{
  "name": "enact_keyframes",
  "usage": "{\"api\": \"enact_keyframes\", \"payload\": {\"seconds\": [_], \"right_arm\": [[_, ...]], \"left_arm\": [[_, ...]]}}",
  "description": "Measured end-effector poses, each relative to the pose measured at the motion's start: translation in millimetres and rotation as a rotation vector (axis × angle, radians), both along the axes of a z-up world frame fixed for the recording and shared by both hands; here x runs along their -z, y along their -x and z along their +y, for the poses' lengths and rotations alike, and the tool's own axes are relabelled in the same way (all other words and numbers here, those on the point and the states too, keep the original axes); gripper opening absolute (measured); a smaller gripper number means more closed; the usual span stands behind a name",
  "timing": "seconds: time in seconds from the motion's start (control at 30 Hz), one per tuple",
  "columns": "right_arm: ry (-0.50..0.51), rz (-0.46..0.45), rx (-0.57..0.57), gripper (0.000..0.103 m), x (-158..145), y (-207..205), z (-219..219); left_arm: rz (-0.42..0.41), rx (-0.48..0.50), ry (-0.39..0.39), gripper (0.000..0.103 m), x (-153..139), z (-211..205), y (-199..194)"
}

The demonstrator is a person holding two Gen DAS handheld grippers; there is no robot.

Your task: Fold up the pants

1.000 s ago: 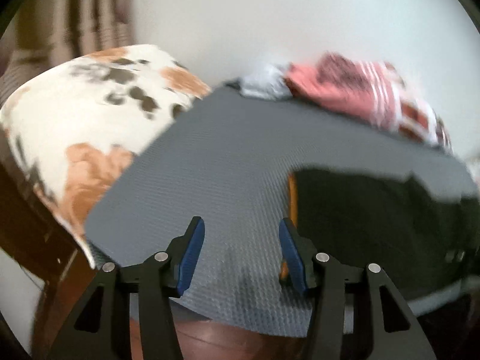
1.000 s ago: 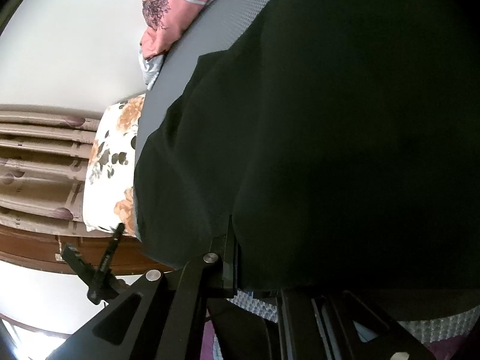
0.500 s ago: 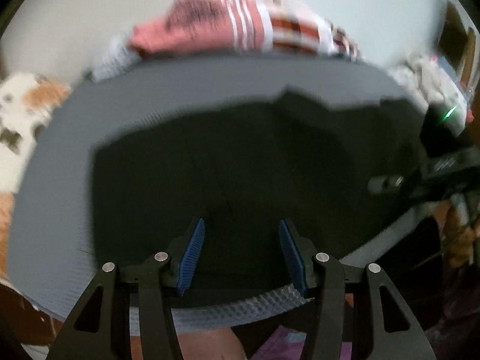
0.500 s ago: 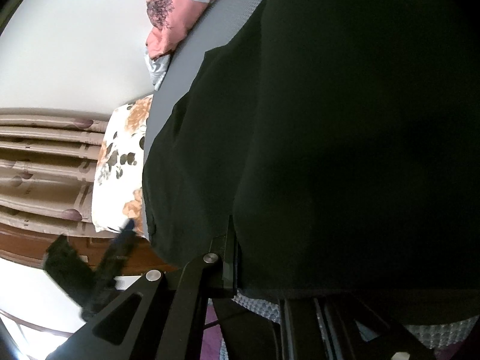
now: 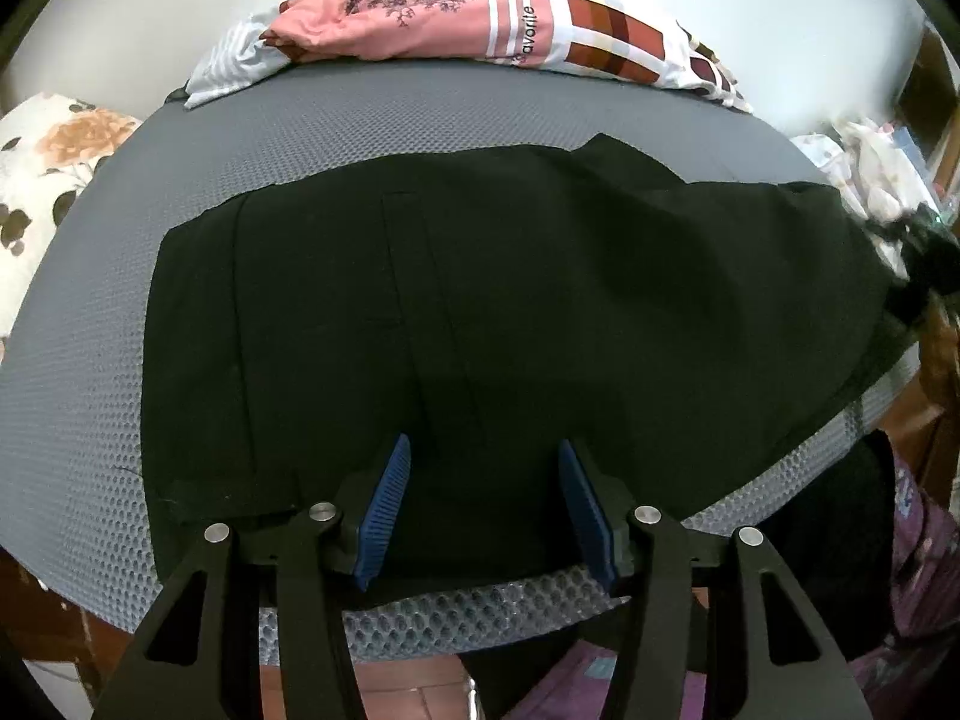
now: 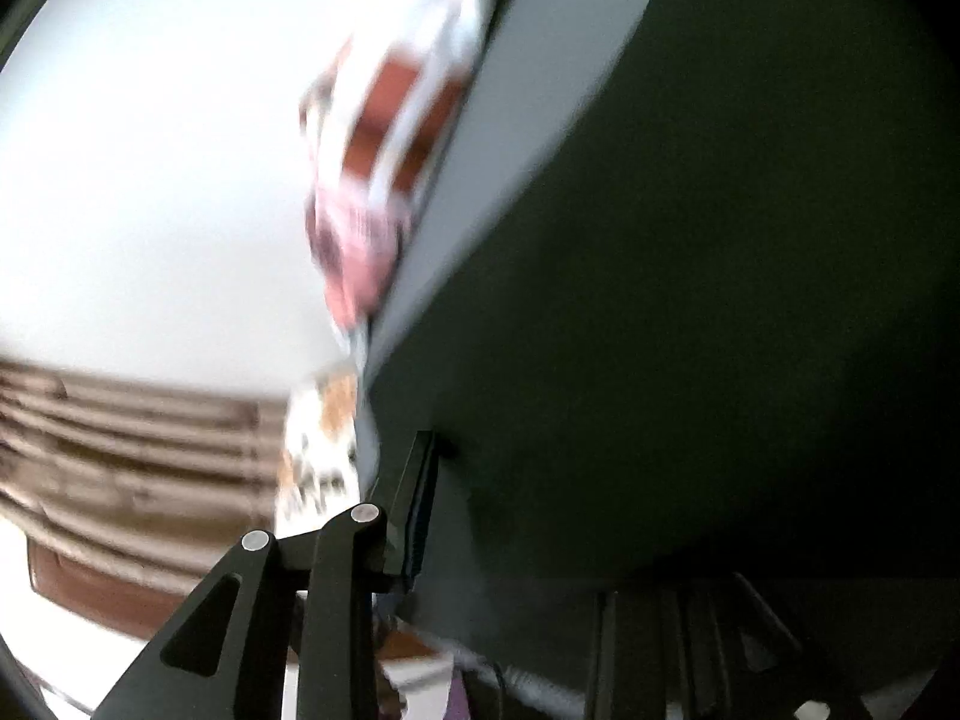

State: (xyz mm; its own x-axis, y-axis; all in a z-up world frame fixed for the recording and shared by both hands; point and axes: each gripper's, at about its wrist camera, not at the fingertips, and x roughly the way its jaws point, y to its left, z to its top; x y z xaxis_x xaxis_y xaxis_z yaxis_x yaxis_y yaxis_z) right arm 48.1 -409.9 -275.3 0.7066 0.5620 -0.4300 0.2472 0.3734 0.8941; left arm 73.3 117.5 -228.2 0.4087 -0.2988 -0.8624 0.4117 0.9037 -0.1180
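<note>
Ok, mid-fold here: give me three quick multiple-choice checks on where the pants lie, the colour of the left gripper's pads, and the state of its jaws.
1. Where do the black pants lie?
A. Spread on the grey mat
B. Piled on the floral cushion
C. Hanging on the wall

2. What colour are the pads of the left gripper?
A. Red
B. Blue
C. White

3. How do the left gripper's jaws stand?
A. Clamped on the pink cloth
B. Shut tight with no gap
C. Apart, with pants fabric showing between them and no visible pinch

Answers:
1 A: the dark fabric lies across the grey textured mat, with the cushion off to the left.
2 B: both inner pads are ribbed blue.
3 C: a wide gap separates the pads, and the pink cloth lies at the far edge of the mat.
</note>
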Motion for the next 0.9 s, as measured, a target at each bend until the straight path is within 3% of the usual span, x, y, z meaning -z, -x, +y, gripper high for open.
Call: {"api": "enact_keyframes", "payload": {"seconds": [0.27,0.33,0.37,0.47,0.7,0.9], "right_arm": [[0.029,-0.01,0.293,0.03,10.2,-2.2,-153.9],[0.034,-0.012,0.321,0.023,10.9,-0.2,-172.5],[0.047,-0.017,0.328,0.012,8.8,1.6,-179.8],[0.139,-0.031,0.335,0.005,-4.4,9.9,-189.8],[0.213,-0.048,0.4,0.004,-28.5,79.1,-199.7],[0.21,0.04,0.408,0.004,-5.4,139.3,-200.7]], "left_arm": [[0.005,-0.014,-0.011,0.055,-0.3,-4.8,-0.3],[0.001,-0.011,-0.012,0.055,0.1,-5.7,-1.2],[0.001,-0.012,-0.01,0.056,0.3,-5.7,-1.4],[0.001,-0.013,-0.011,0.056,0.6,-6.0,-2.4],[0.007,-0.016,-0.02,0.057,-0.2,-8.2,-3.3],[0.0,-0.01,-0.017,0.057,0.3,-9.2,-2.7]]}}
